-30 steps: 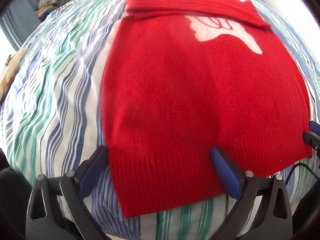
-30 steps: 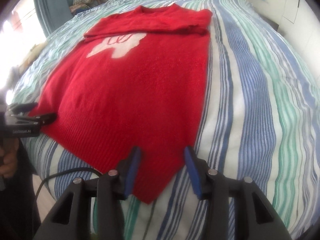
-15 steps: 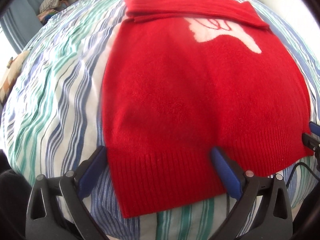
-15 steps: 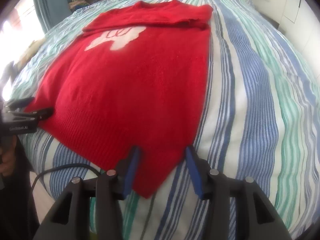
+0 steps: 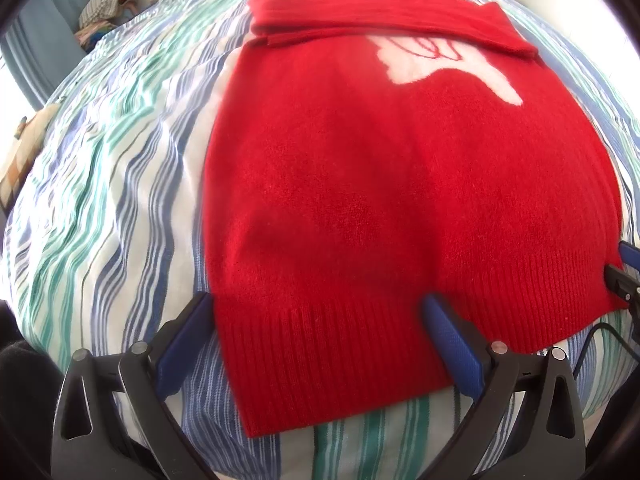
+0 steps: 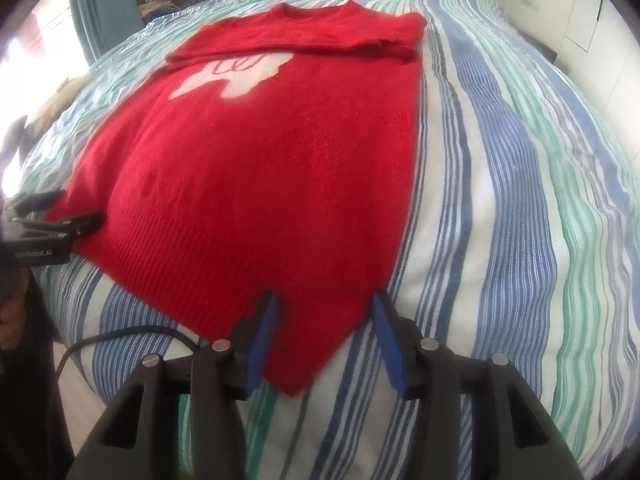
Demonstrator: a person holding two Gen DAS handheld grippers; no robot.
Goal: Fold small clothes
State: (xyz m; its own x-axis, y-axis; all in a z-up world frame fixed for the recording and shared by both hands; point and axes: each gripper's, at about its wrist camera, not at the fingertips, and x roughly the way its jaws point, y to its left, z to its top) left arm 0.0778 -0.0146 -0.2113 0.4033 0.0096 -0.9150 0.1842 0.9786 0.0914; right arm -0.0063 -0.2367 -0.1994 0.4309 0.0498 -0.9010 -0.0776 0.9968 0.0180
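Straddling the ribbed hem's left corner, my left gripper (image 5: 316, 320) stands wide open over the red sweater (image 5: 400, 184), which lies flat on the striped bed (image 5: 100, 184) near its front edge, sleeves folded across the chest. I close only once hem fills both pads.

In the right view, my right gripper (image 6: 324, 316) brackets the opposite hem corner, likewise open; I match height before lifting.
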